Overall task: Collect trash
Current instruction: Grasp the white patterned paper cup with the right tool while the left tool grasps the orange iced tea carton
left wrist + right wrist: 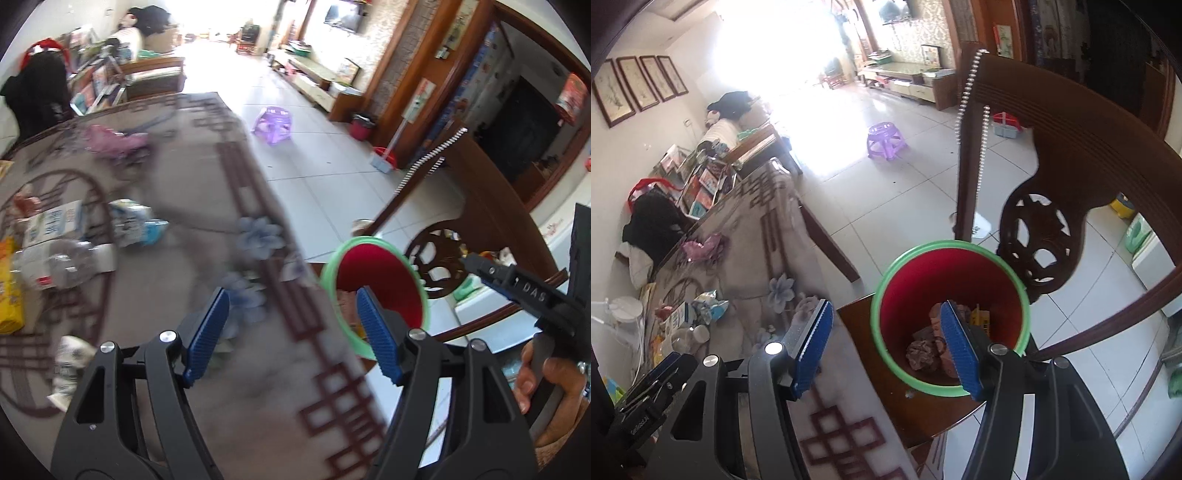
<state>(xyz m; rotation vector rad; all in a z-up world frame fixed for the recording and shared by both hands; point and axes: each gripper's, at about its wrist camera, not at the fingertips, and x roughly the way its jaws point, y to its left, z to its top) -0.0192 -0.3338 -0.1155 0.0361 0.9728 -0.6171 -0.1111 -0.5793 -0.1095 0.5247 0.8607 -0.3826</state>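
Left black gripper with blue ribbed pads (293, 332) hanging parted and empty over the edge of the grey patterned tablecloth-covered table (184, 221), nothing between the pads. Right matching black gripper (886, 350) also parted, empty, sitting partly over the red plastic bin with green rim (951, 317). Bin standing on the dark carved wooden chair (1052, 206) pulled close beside the table, probably so drops stay short. Crumpled brownish paper (921, 352) and yellow scraps already lying in the bin bottom. Remaining trash waiting further along the table: clear plastic bottle (66, 262), white-and-blue carton (55, 221), crinkled blue-white wrapper (135, 221), pink crumpled wrapper (118, 142), yellow snack bag (9, 288), white crumpled tissue (70, 362) nearest the left pads. Judging collection roughly midway; tissue looking like the easiest next pick.
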